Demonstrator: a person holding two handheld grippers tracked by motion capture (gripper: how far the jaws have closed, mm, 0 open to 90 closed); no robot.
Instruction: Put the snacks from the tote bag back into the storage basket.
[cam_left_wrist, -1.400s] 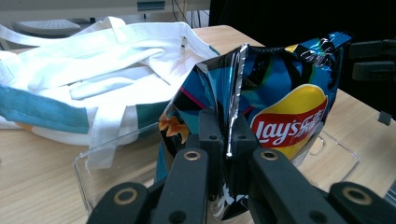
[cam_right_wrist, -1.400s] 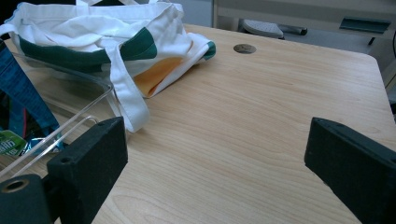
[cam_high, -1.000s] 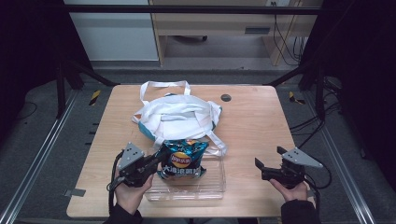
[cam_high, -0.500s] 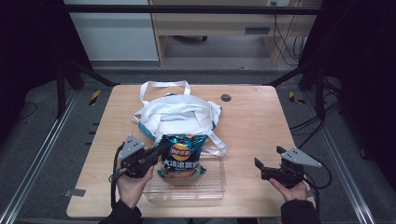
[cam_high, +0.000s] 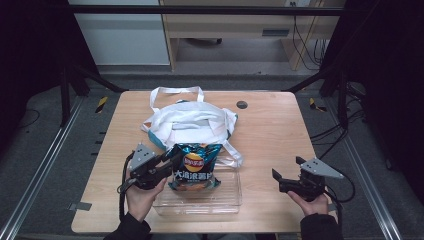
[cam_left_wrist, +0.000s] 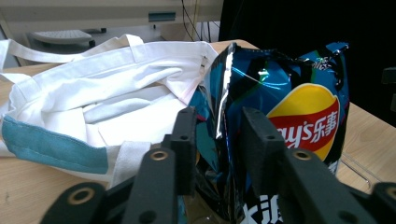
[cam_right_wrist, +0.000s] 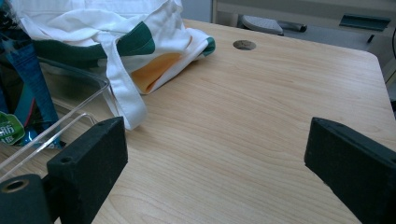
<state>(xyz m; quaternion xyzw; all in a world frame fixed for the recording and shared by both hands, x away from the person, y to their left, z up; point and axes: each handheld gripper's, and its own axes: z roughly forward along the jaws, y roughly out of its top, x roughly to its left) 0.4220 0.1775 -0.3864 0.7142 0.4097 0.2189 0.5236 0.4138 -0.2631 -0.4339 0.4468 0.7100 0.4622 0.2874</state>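
A blue crisp bag stands tilted in a clear plastic tray, its top leaning toward the white tote bag. My left gripper is at the bag's left side. In the left gripper view the crisp bag's crimped side edge runs between the jaws of my left gripper, which have just been opening; a gap shows on both sides of the edge. My right gripper rests open at the right of the tray, over bare table, with nothing between its fingers.
The tote bag lies flat behind the tray, with its handles spread toward the far edge and a strap trailing by the tray's corner. A small round hole marks the table's far side.
The left gripper has shifted slightly away from the person with the crisp bag, and its jaws now stand parted around the bag's edge. The right gripper has not moved.
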